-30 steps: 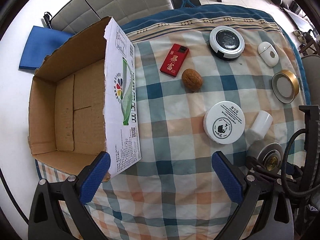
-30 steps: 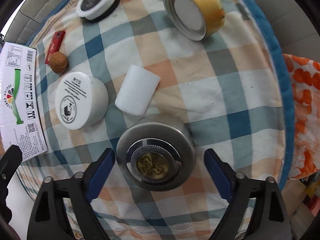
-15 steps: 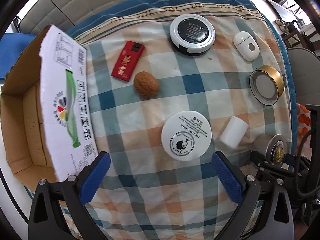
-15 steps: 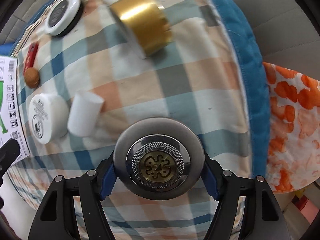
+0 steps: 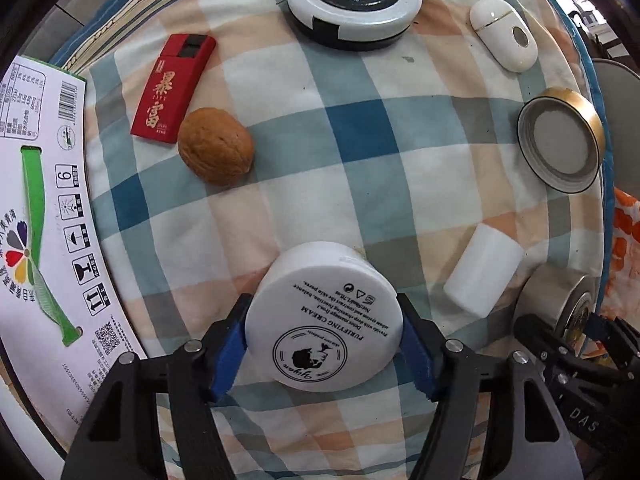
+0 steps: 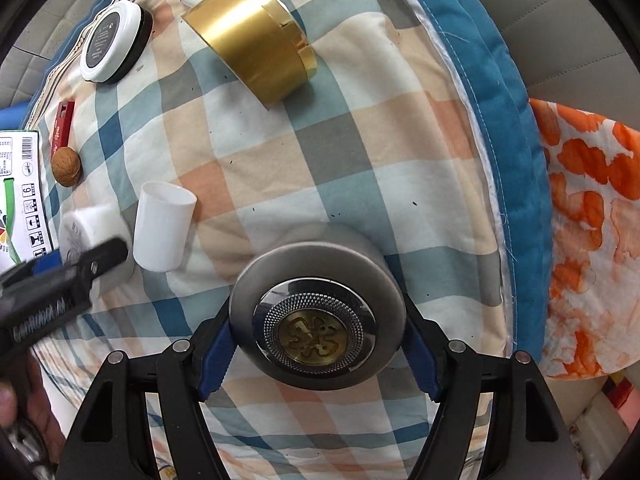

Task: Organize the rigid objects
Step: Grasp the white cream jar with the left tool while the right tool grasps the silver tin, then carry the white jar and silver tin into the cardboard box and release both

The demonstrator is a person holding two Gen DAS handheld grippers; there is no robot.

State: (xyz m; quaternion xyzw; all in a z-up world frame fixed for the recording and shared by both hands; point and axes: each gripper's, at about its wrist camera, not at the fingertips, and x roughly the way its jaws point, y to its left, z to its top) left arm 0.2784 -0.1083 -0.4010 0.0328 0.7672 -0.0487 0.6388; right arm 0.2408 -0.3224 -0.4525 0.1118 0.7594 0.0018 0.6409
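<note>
Between the left gripper (image 5: pixel 324 344) pads sits the white cream jar (image 5: pixel 324 316), clamped; the right gripper (image 6: pixel 318 348) pinches the silver tin (image 6: pixel 318 316). The cardboard box (image 5: pixel 44 216) lies at nine o'clock. Smooth round walls might slip during lifting.
</note>
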